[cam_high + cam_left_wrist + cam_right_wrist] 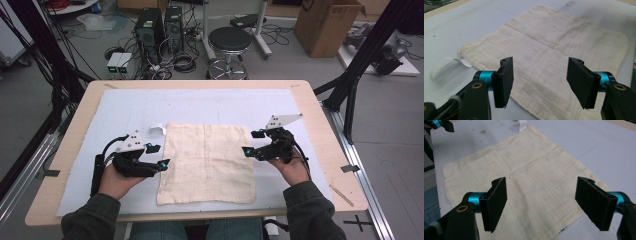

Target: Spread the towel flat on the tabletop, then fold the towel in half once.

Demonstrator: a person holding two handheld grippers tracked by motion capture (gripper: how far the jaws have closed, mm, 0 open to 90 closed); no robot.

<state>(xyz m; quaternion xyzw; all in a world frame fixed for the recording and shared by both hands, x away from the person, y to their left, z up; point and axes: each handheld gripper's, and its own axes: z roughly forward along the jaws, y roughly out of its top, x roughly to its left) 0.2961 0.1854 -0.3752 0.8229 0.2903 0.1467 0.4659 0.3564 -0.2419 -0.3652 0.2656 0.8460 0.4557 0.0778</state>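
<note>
a cream cloth (pixel 207 162), square and faintly creased, lies flat at the middle of a pale mat (pixel 125 107) on a wooden table (pixel 70 130). the left gripper (pixel 157 156) and right gripper (pixel 252 143) hover at its side edges, jaws spread wide, holding nothing. a stool (pixel 229 40) and cardboard box (pixel 325 25) stand behind.
</note>
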